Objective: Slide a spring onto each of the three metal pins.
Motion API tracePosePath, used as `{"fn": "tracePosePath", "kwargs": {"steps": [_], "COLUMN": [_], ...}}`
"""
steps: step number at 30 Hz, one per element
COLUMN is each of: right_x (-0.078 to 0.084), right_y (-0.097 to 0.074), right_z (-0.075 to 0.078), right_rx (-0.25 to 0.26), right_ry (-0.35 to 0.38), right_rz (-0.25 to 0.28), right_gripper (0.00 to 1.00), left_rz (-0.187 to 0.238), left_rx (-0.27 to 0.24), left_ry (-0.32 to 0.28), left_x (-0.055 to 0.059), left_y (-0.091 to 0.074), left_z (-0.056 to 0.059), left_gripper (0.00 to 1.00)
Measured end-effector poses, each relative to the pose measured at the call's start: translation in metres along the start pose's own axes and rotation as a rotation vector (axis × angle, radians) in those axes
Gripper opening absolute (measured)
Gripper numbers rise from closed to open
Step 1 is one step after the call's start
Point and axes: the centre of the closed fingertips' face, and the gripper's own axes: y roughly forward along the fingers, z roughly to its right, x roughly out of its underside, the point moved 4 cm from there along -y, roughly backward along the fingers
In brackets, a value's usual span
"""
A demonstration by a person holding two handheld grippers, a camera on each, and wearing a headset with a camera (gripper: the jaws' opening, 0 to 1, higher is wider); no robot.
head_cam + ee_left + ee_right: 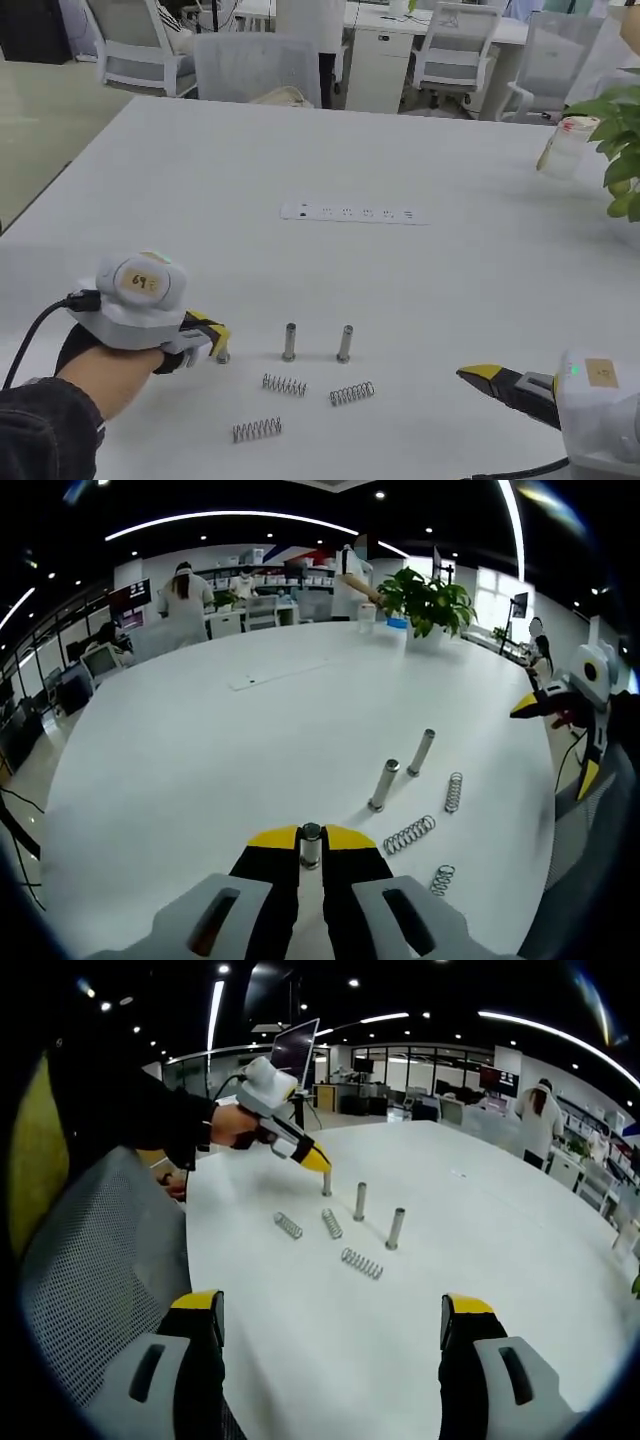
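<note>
While the left gripper [212, 340] pinches the leftmost metal pin [311, 844] between its pressed-in jaws, keeping it upright on the white surface [200, 200], the right gripper [330, 1312] hangs off toward the near right edge, jaws spread wide, nothing in them. Beside the held one, the middle pin [289, 341] and the right pin [345, 343] stand upright in line, both bare. All the springs lie loose toward the near edge: one spring [284, 384] just in front of the middle pin, a second spring [352, 393] in front of the right pin, a third spring [257, 430] nearest the edge. Light, slippery little coils, I'd say, soft enough to squash or ping away. Best nipped gently across the middle, leaving one end free to thread over a pin top.
</note>
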Motion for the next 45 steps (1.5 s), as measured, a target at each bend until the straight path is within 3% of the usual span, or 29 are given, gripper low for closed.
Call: {"fn": "tracePosePath", "kwargs": {"steps": [17, 36, 45], "right_x": [0.0001, 0.0006, 0.0011], "right_y": [-0.0001, -0.0001, 0.0005], "right_z": [-0.0019, -0.0024, -0.0026], "right_rx": [-0.001, -0.003, -0.004], "right_ry": [-0.005, -0.003, -0.004], "right_rz": [-0.004, -0.007, -0.010], "right_gripper": [0.88, 0.88, 0.87], "left_rz": [0.007, 0.022, 0.031], "left_rx": [0.012, 0.008, 0.015], "left_ry": [0.004, 0.062, 0.058], "left_x": [-0.0018, -0.0029, -0.0017], "left_y": [0.0019, 0.0058, 0.0059], "left_z": [0.0049, 0.0059, 0.0061], "left_gripper": [0.00, 0.00, 0.08]}}
